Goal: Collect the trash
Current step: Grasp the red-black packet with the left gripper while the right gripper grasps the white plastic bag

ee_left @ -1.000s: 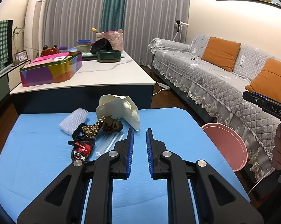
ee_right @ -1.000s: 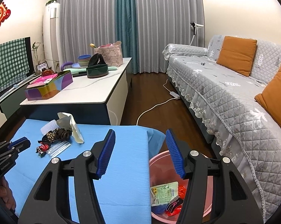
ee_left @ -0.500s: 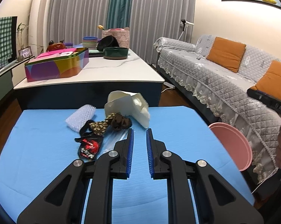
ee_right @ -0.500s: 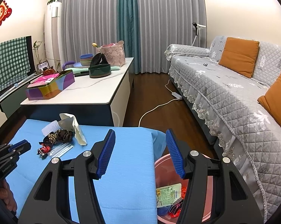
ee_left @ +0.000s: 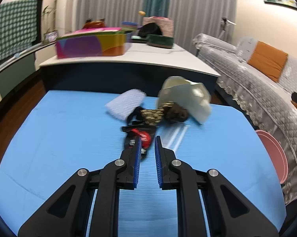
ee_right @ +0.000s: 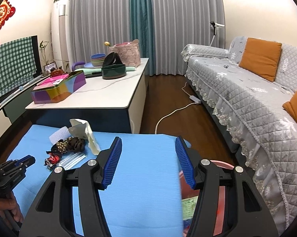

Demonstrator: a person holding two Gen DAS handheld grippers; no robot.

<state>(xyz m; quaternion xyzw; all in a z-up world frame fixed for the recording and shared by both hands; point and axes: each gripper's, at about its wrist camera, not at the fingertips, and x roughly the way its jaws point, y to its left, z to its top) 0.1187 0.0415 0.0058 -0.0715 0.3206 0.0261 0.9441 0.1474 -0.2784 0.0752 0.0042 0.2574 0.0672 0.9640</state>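
- On the blue mat (ee_left: 65, 138), your trash lay in one loose heap: a black-and-red wrapper (ee_left: 142, 136), a clear plastic sleeve (ee_left: 175, 134), a dark patterned wrapper (ee_left: 158, 114), a white bubble-wrap piece (ee_left: 126, 103) and a crumpled cream paper bag (ee_left: 187, 96).
- Your left gripper (ee_left: 147, 138) hung low over the mat with its jaws only a narrow gap apart, holding nothing; its tips sat at the near edge of the black-and-red wrapper.
- Your right gripper (ee_right: 148, 140) was held with its jaws wide apart and empty, above the mat's right edge and the pink bin (ee_right: 223, 197).
- That bin stood on the floor just beside the mat, near the grey sofa (ee_right: 257, 102), with a green printed packet (ee_right: 189, 205) already inside.
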